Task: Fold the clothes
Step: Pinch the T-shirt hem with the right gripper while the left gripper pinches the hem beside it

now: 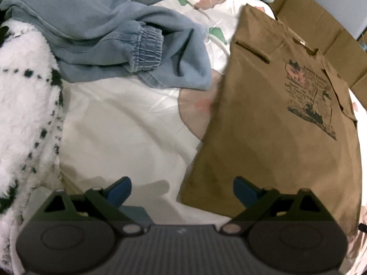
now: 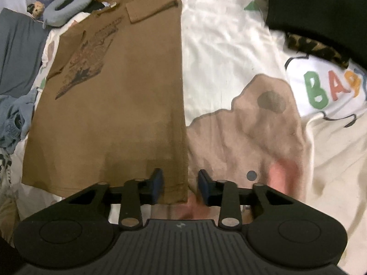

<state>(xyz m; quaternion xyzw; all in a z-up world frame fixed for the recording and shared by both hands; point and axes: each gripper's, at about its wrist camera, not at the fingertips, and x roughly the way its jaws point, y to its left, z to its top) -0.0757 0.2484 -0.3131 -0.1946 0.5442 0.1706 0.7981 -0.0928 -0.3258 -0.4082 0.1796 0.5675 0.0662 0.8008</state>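
Brown T-shirt (image 2: 110,105) folded flat on bed sheet (image 2: 229,52), cardboard box (image 1: 321,29) beyond collar. Left gripper (image 1: 182,191) jaws wide apart at hem's left corner; right gripper (image 2: 181,188) apart, straddling right corner. Blue sweatshirt (image 1: 119,45) heaped leftward.

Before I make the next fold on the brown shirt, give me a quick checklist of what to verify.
1. Brown shirt lies flat on the bedsheet: ok.
2. Both side folds in, sleeve tucked: ok.
3. Left claw open at the hem corner: ok.
4. Right claw open astride the other hem corner: ok.
5. Blue sweatshirt clear of the shirt: ok.
6. Hem between the fingers: cannot tell.
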